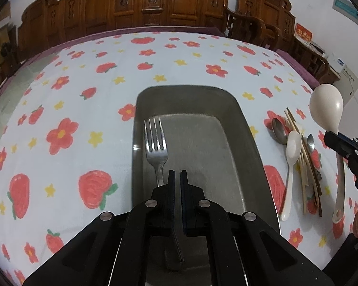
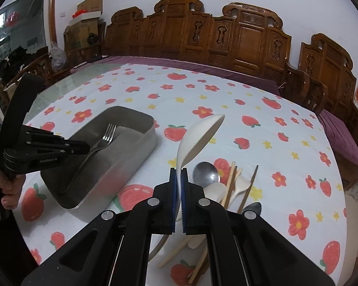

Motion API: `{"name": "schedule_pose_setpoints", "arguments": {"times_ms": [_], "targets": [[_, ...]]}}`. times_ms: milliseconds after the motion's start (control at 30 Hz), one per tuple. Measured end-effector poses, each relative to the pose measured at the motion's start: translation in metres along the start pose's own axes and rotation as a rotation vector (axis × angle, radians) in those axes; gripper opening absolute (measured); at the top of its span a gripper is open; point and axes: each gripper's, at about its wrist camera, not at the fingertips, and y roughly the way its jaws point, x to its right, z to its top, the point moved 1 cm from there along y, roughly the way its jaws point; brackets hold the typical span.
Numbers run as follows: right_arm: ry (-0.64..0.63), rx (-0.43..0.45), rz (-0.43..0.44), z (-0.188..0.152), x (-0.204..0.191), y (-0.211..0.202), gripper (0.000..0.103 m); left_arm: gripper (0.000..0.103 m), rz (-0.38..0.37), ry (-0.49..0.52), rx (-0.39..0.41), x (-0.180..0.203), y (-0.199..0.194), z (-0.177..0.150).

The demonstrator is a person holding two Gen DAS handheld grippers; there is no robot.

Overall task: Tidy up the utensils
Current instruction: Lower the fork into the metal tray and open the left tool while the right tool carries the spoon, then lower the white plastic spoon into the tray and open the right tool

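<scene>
A grey metal tray [image 1: 247, 128] sits on the strawberry-print tablecloth, with a steel fork [image 1: 156, 140] lying in its left side. My left gripper [image 1: 177, 175] hovers over the tray's near end above the fork handle, jaws nearly closed with nothing between them. My right gripper [image 2: 178, 174] is shut on the handle of a large white ladle-like spoon [image 2: 198, 135] and holds it up above the utensil pile; the spoon also shows in the left wrist view [image 1: 327, 108]. The tray [image 2: 133, 164] and fork [image 2: 102, 143] lie to its left.
A pile right of the tray holds a steel spoon [image 1: 279, 128], a white spoon [image 1: 291, 164], wooden chopsticks [image 1: 303, 157] and other utensils; in the right wrist view it shows the steel spoon [image 2: 206, 172] and a white plastic fork [image 2: 241, 183]. Carved wooden chairs [image 2: 226, 38] line the far edge.
</scene>
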Motion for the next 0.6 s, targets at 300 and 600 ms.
{"name": "schedule_pose_setpoints", "arguments": {"times_ms": [300, 600], "targets": [[-0.002, 0.019, 0.089, 0.016, -0.035, 0.0, 0.004, 0.008, 0.015, 0.003, 0.087, -0.018, -0.034, 0.006], [-0.01, 0.023, 0.146, 0.043, -0.076, 0.024, 0.004, 0.023, 0.042, -0.01, 0.145, -0.041, -0.054, 0.011]]}}
